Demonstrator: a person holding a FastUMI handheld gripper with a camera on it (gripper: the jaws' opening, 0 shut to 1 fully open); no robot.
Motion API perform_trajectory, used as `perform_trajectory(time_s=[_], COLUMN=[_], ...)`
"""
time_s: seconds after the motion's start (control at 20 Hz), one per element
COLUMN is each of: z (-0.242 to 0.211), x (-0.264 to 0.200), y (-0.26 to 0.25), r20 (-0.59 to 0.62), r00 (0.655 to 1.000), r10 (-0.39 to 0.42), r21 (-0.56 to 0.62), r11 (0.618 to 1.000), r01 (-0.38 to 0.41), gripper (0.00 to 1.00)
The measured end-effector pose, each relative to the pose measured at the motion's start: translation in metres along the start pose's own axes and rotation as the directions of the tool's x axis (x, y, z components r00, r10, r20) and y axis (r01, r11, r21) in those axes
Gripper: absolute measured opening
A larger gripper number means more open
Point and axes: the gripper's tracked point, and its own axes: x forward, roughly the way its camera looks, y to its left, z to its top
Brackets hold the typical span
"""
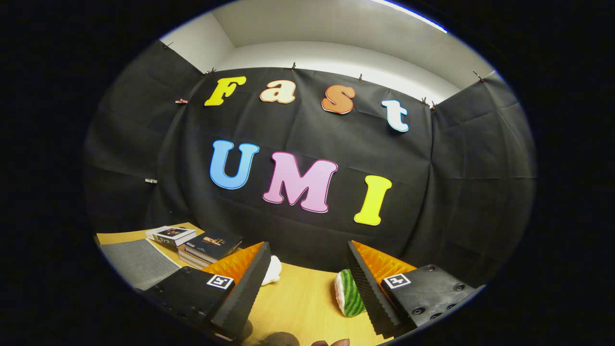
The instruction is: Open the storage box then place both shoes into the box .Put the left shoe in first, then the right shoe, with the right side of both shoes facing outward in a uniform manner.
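Note:
My gripper [307, 283] is held up above the wooden table [302, 300] with its two fingers wide apart and nothing between them. It points at the booth's black cloth wall. Beside the inner face of the right finger lies a green-and-white striped thing with a red rim [350, 299], partly hidden by that finger. A small white thing [273, 269] peeks out from behind the left finger. I cannot tell whether either is a shoe.
Two stacks of books [202, 246] stand on the table beyond the left finger, next to a grey mat [137, 263]. A dark rounded object [281, 339] and a fingertip [338, 342] show at the near edge.

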Motion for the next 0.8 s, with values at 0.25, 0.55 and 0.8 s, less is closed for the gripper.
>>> perform_trajectory(time_s=[0.25, 0.55, 0.8], z=[-0.005, -0.019, -0.042], x=[0.002, 0.000, -0.016], y=[0.012, 0.070, 0.136], r20=[-0.019, -0.092, -0.173], r00=[0.998, 0.954, 0.829], r10=[0.053, 0.284, 0.532], r21=[0.020, 0.143, 0.340], r11=[0.998, 0.952, 0.822], r01=[-0.052, -0.270, -0.456], gripper=[0.97, 0.97, 0.97])
